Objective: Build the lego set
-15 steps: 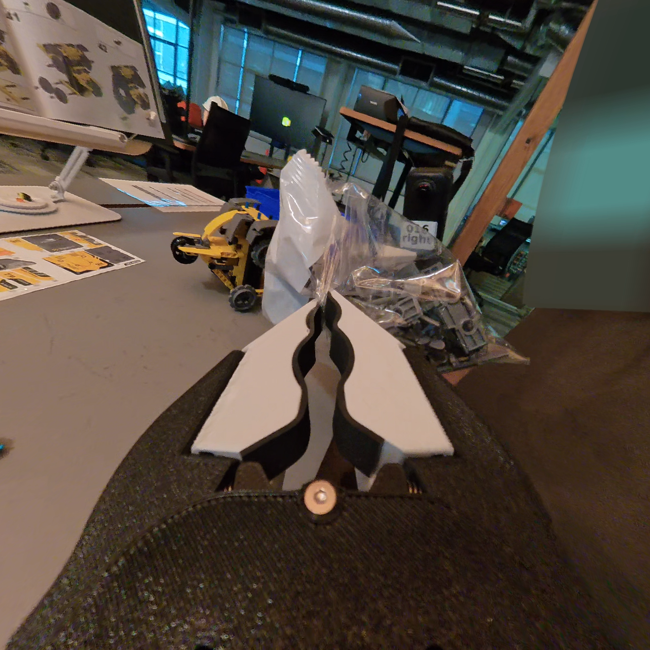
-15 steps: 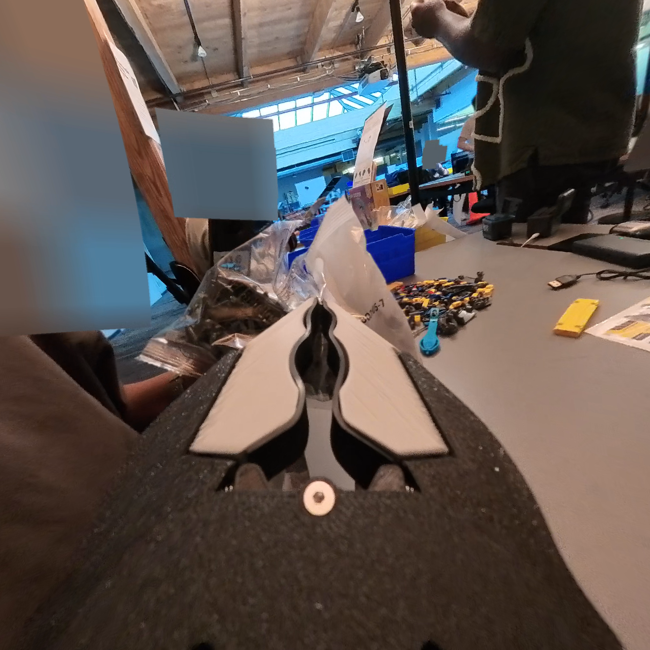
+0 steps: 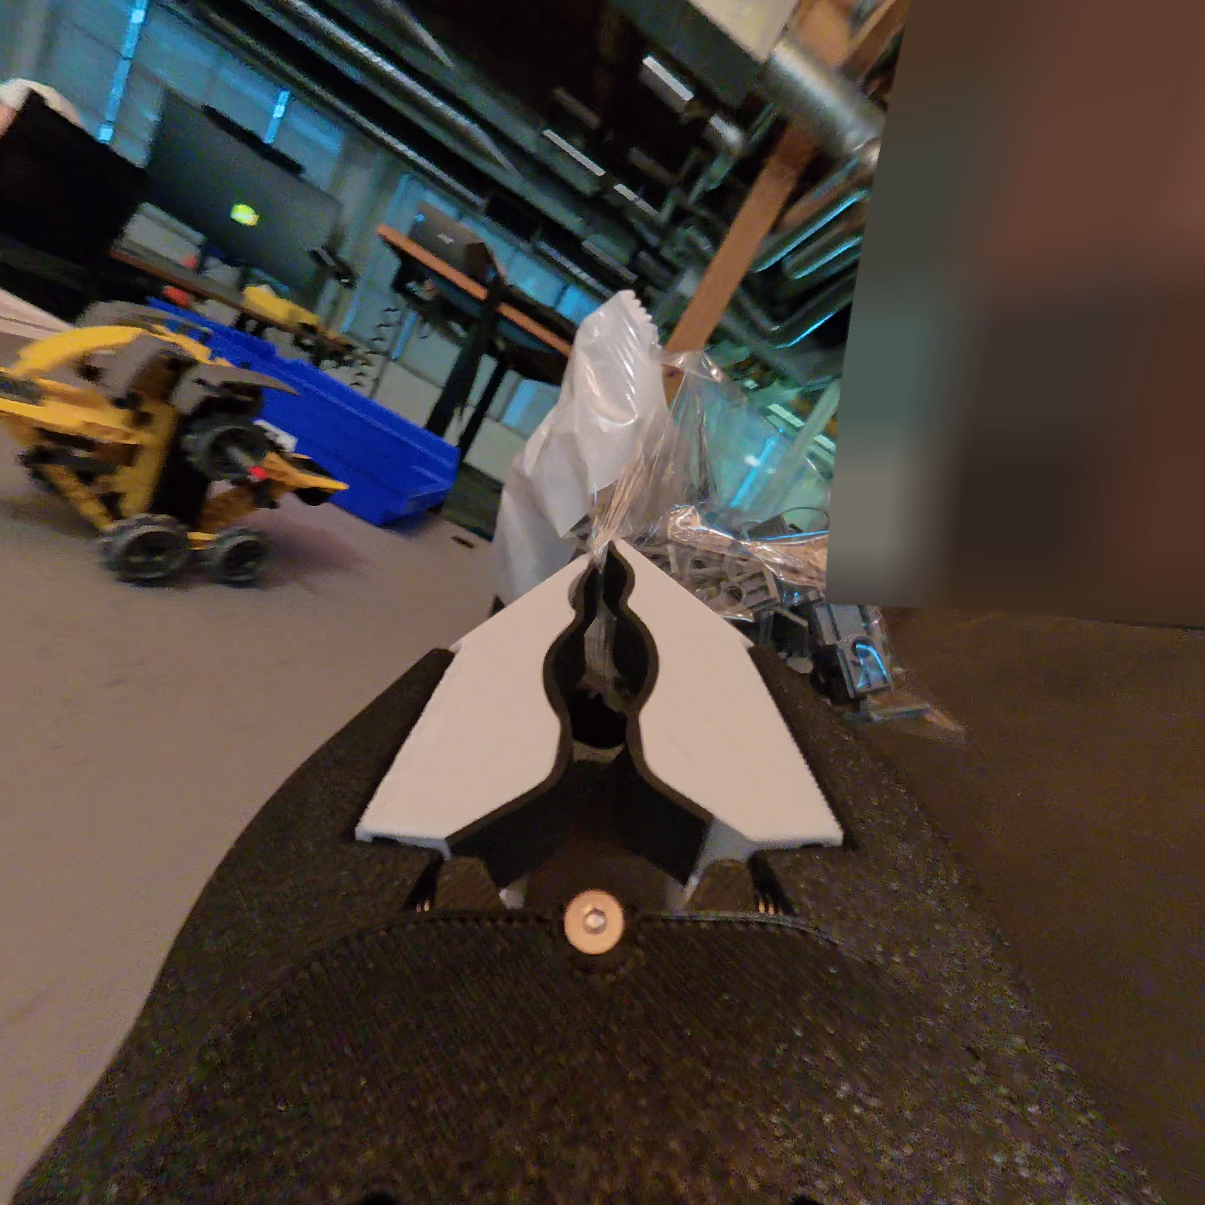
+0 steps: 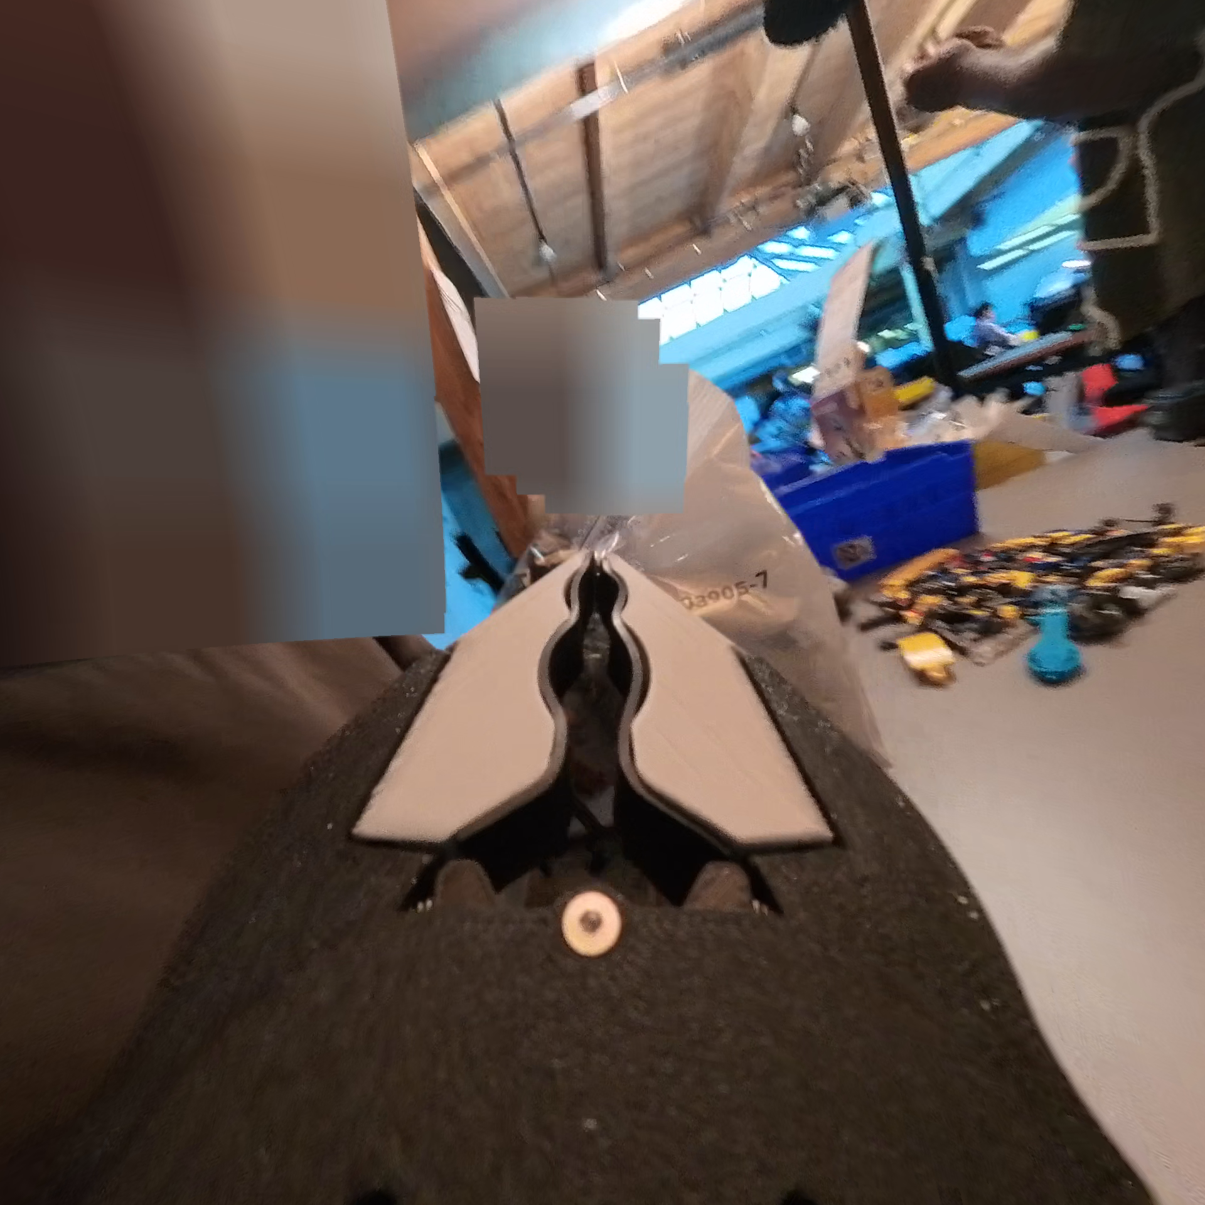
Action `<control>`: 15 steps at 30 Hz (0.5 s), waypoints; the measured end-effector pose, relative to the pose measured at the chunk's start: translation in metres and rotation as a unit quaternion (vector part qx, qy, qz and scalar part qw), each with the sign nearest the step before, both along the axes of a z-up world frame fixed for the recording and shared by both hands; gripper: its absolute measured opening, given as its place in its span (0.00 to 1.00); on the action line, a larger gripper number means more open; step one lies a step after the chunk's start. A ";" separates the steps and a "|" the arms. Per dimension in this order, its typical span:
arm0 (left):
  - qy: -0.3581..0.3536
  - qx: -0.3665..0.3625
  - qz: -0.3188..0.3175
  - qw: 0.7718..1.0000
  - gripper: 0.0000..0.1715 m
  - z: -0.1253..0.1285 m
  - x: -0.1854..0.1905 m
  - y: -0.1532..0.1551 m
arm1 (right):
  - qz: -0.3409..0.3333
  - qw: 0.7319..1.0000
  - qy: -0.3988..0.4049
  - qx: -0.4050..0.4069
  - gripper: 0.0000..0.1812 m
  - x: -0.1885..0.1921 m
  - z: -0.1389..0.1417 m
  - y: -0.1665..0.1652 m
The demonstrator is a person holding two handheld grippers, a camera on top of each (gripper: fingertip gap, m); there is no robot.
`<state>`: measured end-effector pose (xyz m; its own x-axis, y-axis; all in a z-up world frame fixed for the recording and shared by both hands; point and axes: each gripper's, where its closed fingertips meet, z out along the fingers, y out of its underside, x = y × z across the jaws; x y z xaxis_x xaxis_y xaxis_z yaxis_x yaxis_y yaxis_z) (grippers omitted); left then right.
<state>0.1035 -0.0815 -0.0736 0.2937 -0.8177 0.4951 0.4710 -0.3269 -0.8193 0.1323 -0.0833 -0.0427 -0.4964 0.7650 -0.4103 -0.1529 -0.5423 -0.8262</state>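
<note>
Fingers (image 3: 609, 554) (image 4: 596, 561) of both grippers pinch one clear bag (image 3: 704, 521), yellow model (image 3: 150, 450) and blue bin (image 4: 880, 502) nearby.

This is a workshop or maker-style lab in an industrial building. Exposed metal pipes and ducts (image 3: 717, 117) run under a wooden beamed ceiling (image 4: 652, 163). A grey worktable (image 4: 1043, 782) carries a blue plastic storage bin (image 4: 900, 502), a scattered pile of yellow and black toy building pieces (image 4: 1043, 580) and a half-built yellow brick vehicle (image 3: 150, 469). A dark monitor (image 3: 241, 202) stands behind.
</note>
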 end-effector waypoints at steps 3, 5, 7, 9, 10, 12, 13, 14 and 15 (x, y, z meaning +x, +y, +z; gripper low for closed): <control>-0.044 0.012 -0.034 0.998 0.00 0.003 0.011 -0.004 | 0.048 0.993 0.058 -0.088 0.00 0.009 0.007 0.004; -0.065 0.017 -0.054 0.996 0.00 0.005 0.016 -0.007 | 0.064 0.987 0.085 -0.121 0.00 0.014 0.009 0.006; -0.063 0.021 -0.059 0.996 0.00 0.005 0.020 -0.008 | 0.073 0.982 0.101 -0.140 0.00 0.019 0.010 0.009; -0.043 0.025 -0.051 0.997 0.00 0.003 0.022 -0.006 | 0.063 0.985 0.101 -0.128 0.00 0.021 0.007 0.010; -0.012 0.026 -0.026 0.999 0.00 -0.002 0.020 -0.001 | 0.035 0.991 0.084 -0.101 0.00 0.019 0.001 0.013; 0.047 0.026 0.021 0.998 0.00 -0.010 0.013 0.005 | -0.028 0.998 0.027 -0.040 0.00 0.013 -0.014 0.022; 0.071 0.024 0.035 0.997 0.00 -0.013 0.013 0.007 | -0.051 0.999 0.003 -0.018 0.00 0.012 -0.019 0.026; 0.090 0.023 0.045 0.995 0.00 -0.015 0.013 0.008 | -0.075 0.997 -0.016 0.000 0.02 0.012 -0.024 0.030; 0.100 0.024 0.052 0.993 0.00 -0.015 0.014 0.008 | -0.101 0.994 -0.031 0.018 0.07 0.012 -0.027 0.035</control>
<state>0.1173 -0.0732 -0.0889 0.4654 -0.7991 0.3806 0.3269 -0.2443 -0.9129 0.1443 -0.0487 -0.0695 -0.3063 0.8610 -0.4061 -0.2039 -0.4760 -0.8555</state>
